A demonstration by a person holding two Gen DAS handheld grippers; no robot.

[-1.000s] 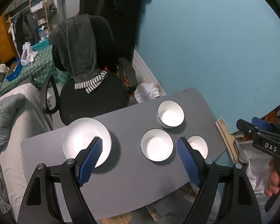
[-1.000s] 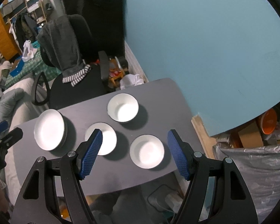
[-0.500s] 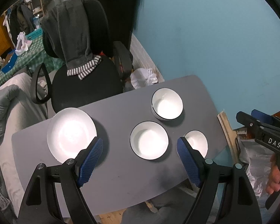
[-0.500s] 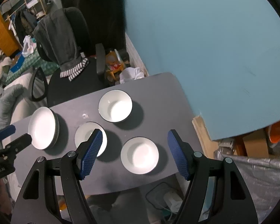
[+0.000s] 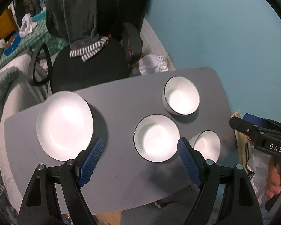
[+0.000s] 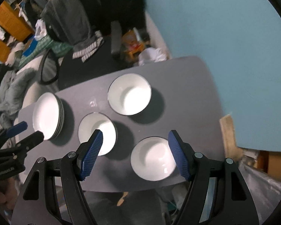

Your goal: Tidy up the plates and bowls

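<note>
A small grey table (image 5: 118,101) (image 6: 187,86) carries a stack of white plates (image 5: 64,124) (image 6: 46,118) at the left and three white bowls. One bowl stands at the back (image 5: 181,95) (image 6: 129,94), one in the middle (image 5: 156,137) (image 6: 97,131), one at the front right (image 5: 206,146) (image 6: 152,158). My left gripper (image 5: 140,165) is open and empty above the table's front, between the plates and the middle bowl. My right gripper (image 6: 135,152) is open and empty above the front right bowl; it also shows in the left wrist view (image 5: 260,136).
A black office chair (image 5: 88,63) draped with a grey garment stands behind the table. A blue wall (image 5: 215,28) rises at the right. A white bag (image 5: 153,65) lies on the floor behind the table. Clutter and plastic bags (image 6: 262,180) lie right of the table.
Both grippers have come lower and closer to the table; the dishes look larger. The right gripper has shifted over the front right bowl. Both stay open.
</note>
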